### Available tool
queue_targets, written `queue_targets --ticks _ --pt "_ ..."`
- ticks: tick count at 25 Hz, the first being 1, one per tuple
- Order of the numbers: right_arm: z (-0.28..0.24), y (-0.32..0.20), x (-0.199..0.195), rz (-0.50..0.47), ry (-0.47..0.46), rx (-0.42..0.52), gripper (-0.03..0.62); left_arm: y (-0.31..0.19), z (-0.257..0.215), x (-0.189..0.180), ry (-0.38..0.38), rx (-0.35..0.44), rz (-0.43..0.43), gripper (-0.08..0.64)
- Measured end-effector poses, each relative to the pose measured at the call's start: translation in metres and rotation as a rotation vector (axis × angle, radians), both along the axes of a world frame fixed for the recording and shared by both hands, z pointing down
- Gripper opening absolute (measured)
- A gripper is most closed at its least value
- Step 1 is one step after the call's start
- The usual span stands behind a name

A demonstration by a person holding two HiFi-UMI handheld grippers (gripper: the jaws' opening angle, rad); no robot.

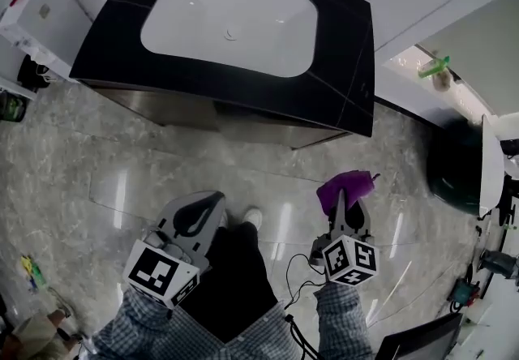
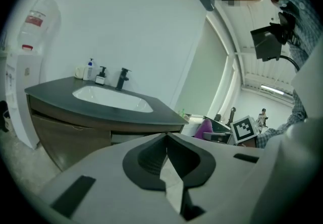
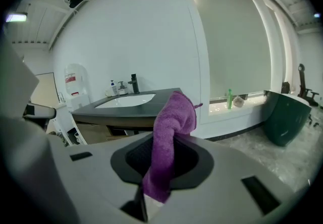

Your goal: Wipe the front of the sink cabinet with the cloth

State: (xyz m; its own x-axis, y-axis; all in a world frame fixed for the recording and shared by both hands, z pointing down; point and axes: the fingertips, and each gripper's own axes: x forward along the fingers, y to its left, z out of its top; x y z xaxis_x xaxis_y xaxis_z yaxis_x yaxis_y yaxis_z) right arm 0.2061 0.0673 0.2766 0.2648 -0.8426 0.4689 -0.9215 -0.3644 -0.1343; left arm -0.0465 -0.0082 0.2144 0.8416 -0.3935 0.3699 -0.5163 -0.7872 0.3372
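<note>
The sink cabinet (image 1: 243, 115) has a black top and a white basin (image 1: 231, 22); its brown front faces me across the marble floor. A purple cloth (image 1: 345, 188) sticks up from my right gripper (image 1: 347, 206), which is shut on it, well short of the cabinet front. In the right gripper view the purple cloth (image 3: 169, 137) hangs between the jaws, with the cabinet (image 3: 113, 117) behind on the left. My left gripper (image 1: 204, 212) is shut and holds nothing. In the left gripper view the cabinet (image 2: 70, 127) stands ahead to the left, and the cloth (image 2: 203, 128) shows to the right.
A dark green bin (image 1: 454, 168) stands right of the cabinet. A green bottle (image 1: 435, 66) sits on the window ledge. Soap bottles (image 2: 91, 71) and a black tap (image 2: 122, 77) are on the counter. A white water dispenser (image 1: 36, 10) stands left of the cabinet.
</note>
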Motion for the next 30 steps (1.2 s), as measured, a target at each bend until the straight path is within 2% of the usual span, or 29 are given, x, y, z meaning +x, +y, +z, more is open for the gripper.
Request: queue_targets --ticks 4,16,23,30 --pt "0.031 -0.019 0.026 0.027 0.027 -0.011 0.077 -0.006 0.029 0.004 0.007 -0.054 -0.030 0.011" --pt "0.104 -0.070 0.084 0.069 0.117 -0.026 0.077 -0.014 0.101 -0.008 -0.024 -0.111 -0.157 0.011" --pt "0.114 -0.099 0.094 0.054 0.155 -0.016 0.077 -0.024 0.110 -0.014 -0.026 -0.117 -0.212 0.011" --pt "0.115 -0.109 0.088 0.053 0.156 0.008 0.077 -0.027 0.110 -0.015 -0.044 -0.086 -0.200 0.011"
